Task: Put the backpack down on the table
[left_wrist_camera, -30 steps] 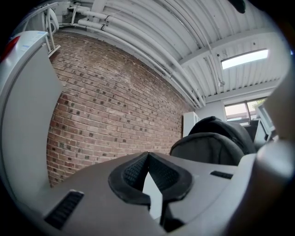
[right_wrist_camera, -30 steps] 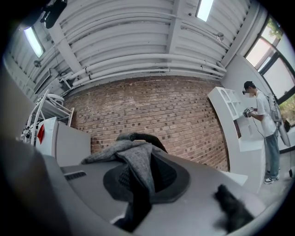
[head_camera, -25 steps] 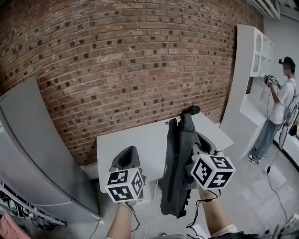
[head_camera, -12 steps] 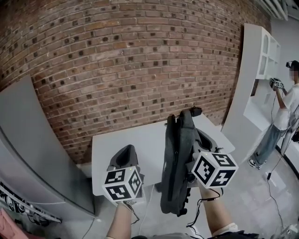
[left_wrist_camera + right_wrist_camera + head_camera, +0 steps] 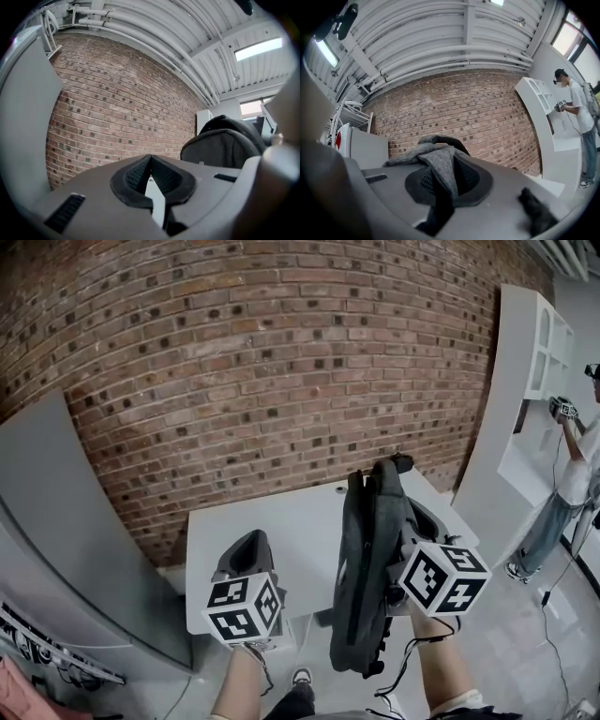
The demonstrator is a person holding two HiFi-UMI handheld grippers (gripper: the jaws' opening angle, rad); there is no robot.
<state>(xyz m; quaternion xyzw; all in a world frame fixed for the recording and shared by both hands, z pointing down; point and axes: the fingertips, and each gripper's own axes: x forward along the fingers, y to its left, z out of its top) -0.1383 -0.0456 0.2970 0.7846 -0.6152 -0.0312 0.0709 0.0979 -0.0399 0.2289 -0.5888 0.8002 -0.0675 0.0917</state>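
Your right gripper (image 5: 443, 164) has its jaws clamped on a fold of grey fabric at the top of the backpack (image 5: 362, 568). In the right gripper view the cloth runs up between the two dark pads and spills over the tips, with a darker part of the bag bunched just beyond them.

From the head view the backpack hangs upright, edge-on to you, just left of the right gripper's marker cube. Its upper part shows in front of the white table (image 5: 272, 521). Its lower end hangs below the table's near edge, over the floor. Straps dangle at the bottom. Whether it touches the table edge, you cannot tell.

Your left gripper (image 5: 150, 161) is closed and empty. Its pad tips meet, and only a sliver of tabletop shows through the gap lower down. It sits left of the bag and apart from it, level, pointing over the table toward the brick wall (image 5: 281, 362).
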